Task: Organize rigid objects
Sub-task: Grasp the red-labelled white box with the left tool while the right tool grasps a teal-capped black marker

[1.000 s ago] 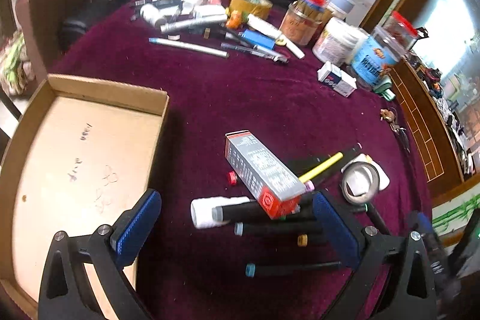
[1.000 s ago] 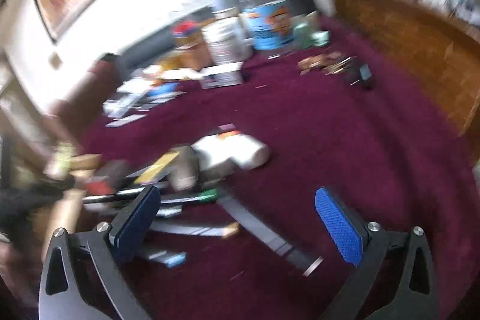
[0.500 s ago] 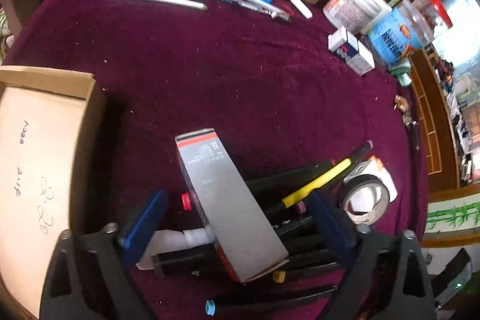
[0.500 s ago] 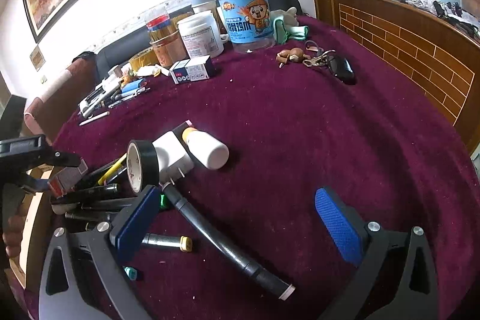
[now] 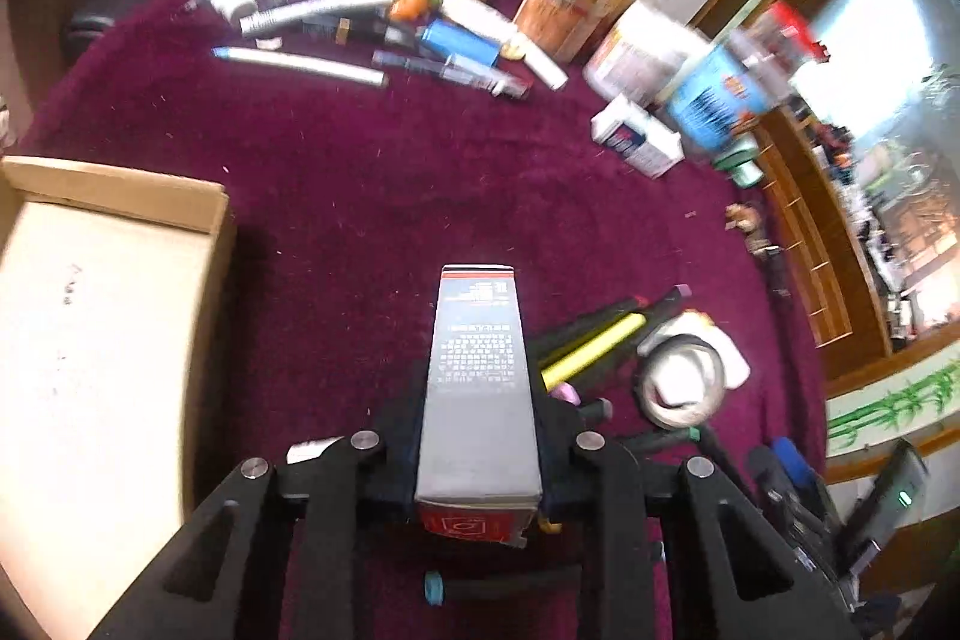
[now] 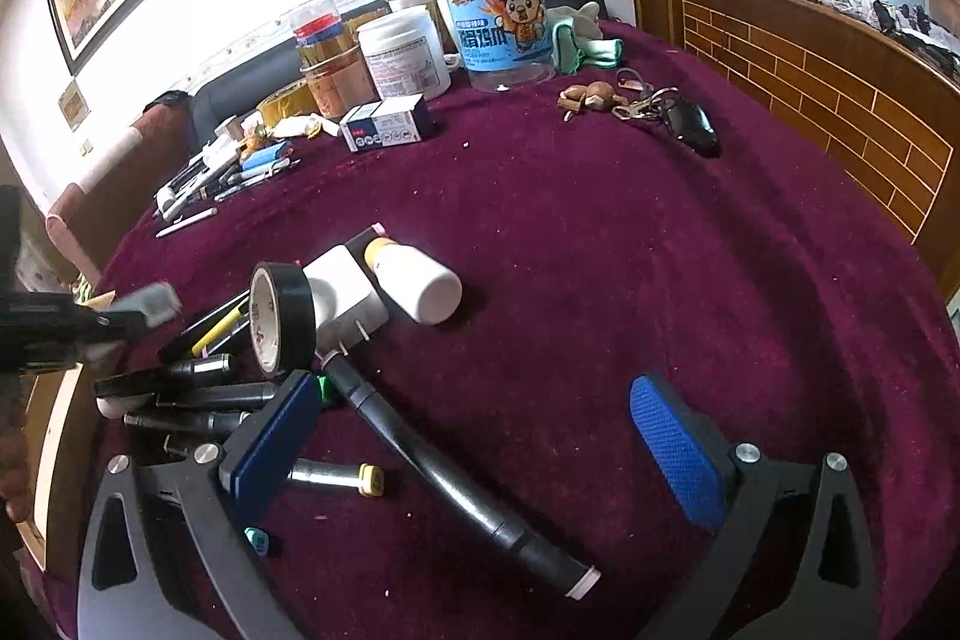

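Closest in, the left tongs (image 5: pixel 480 454) are closing on the long grey carton (image 5: pixel 478 388), which sits lengthwise between the pads with its red end toward the camera and its far end pointing out over the table (image 5: pixel 372 196); the pads look pressed to its sides, so the grip seems made. The right tongs (image 6: pixel 474 436) stand wide apart and clamp nothing, hovering over a black marker (image 6: pixel 456 478) that lies between their pads. Just beyond and left of the right tongs lies the heap of markers (image 6: pixel 198 394), with the black tape roll (image 6: pixel 282 319), a white plug (image 6: pixel 348 295) and a white bottle (image 6: pixel 420 277) behind it. Left of the left tongs sits the cardboard box (image 5: pixel 114 340), and what shows of its floor holds nothing, so the sorting appears barely begun: the carton would be the first piece to go in, and the markers, tape, plug and bottle remain out. Farther off, pens (image 5: pixel 300 64), a small white box (image 5: pixel 636 139) and several jars (image 6: pixel 498 22) crowd the table's far edge, untouched.
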`<state>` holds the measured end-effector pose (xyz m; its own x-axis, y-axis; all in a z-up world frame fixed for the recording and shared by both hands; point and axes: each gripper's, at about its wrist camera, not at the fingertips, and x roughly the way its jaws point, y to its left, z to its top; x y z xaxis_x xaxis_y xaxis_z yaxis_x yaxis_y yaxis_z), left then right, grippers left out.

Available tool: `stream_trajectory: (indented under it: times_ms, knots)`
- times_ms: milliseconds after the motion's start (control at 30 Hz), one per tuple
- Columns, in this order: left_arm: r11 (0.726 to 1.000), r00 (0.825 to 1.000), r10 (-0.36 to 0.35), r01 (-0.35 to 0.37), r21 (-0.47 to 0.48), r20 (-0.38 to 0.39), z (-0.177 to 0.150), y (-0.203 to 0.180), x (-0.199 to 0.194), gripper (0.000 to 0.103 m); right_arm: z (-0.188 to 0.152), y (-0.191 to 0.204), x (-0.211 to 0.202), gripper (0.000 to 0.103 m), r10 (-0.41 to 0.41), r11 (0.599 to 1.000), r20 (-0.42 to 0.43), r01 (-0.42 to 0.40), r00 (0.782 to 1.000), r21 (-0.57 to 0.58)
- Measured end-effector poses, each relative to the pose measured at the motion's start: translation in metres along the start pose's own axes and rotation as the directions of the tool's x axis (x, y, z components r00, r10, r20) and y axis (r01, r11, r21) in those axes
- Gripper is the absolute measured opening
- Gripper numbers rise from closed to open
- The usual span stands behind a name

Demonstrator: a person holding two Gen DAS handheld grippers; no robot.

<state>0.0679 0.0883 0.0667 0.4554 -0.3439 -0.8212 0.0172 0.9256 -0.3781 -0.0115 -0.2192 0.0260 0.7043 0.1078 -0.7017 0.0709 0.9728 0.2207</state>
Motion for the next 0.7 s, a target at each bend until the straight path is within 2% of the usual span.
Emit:
stream_trajectory:
  times_ms: [100, 167, 233, 300, 333, 367, 400, 467, 533, 600, 700]
  knots:
    - [0.999, 0.998, -0.037, 0.036, 0.013, 0.055, -0.015, 0.001, -0.028, 0.028, 0.0, 0.006, -0.001, 0.103, 0.033, 0.999, -0.009, -0.033, 0.999, -0.018]
    - [0.998, 0.994, -0.067, 0.065, 0.026, 0.092, -0.031, 0.006, -0.051, 0.028, -0.001, 0.019, -0.011, 0.103, 0.101, 0.993, -0.021, -0.102, 0.995, -0.052]
    - [0.996, 0.99, -0.082, 0.08, 0.028, 0.118, -0.046, 0.012, -0.066, 0.028, -0.004, 0.041, -0.025, 0.103, 0.171, 0.975, -0.035, -0.174, 0.985, -0.138]
    - [0.995, 0.985, -0.097, 0.094, 0.023, 0.14, -0.061, 0.02, -0.079, 0.028, -0.009, 0.069, -0.036, 0.103, 0.264, 0.925, -0.104, -0.282, 0.959, -0.255]
    - [0.995, 0.983, -0.1, 0.098, 0.02, 0.151, -0.069, 0.025, -0.084, 0.028, -0.014, 0.089, -0.038, 0.103, 0.306, 0.879, -0.173, -0.348, 0.936, -0.325]
    - [0.995, 0.982, -0.101, 0.1, 0.017, 0.159, -0.074, 0.029, -0.087, 0.028, -0.02, 0.104, -0.038, 0.103, 0.318, 0.844, -0.216, -0.379, 0.923, -0.38]
    - [0.995, 0.98, -0.1, 0.1, 0.011, 0.17, -0.082, 0.034, -0.091, 0.028, -0.024, 0.115, -0.035, 0.103, 0.304, 0.824, -0.236, -0.379, 0.923, -0.422]
    - [0.996, 0.978, -0.093, 0.094, 0.004, 0.186, -0.094, 0.041, -0.096, 0.028, -0.031, 0.131, -0.027, 0.094, 0.254, 0.801, -0.257, -0.352, 0.932, -0.484]
    - [0.996, 0.977, -0.082, 0.084, -0.002, 0.197, -0.104, 0.049, -0.1, 0.028, -0.035, 0.144, -0.013, 0.072, 0.209, 0.78, -0.294, -0.34, 0.933, -0.525]
    - [0.998, 0.977, -0.064, 0.066, 0.0, 0.202, -0.113, 0.057, -0.102, 0.028, -0.037, 0.152, -0.001, 0.063, 0.188, 0.768, -0.337, -0.352, 0.922, -0.534]
    - [1.0, 0.976, -0.021, 0.016, 0.021, 0.219, -0.123, 0.064, -0.107, 0.028, -0.043, 0.163, 0.008, 0.063, 0.168, 0.742, -0.372, -0.366, 0.913, -0.562]
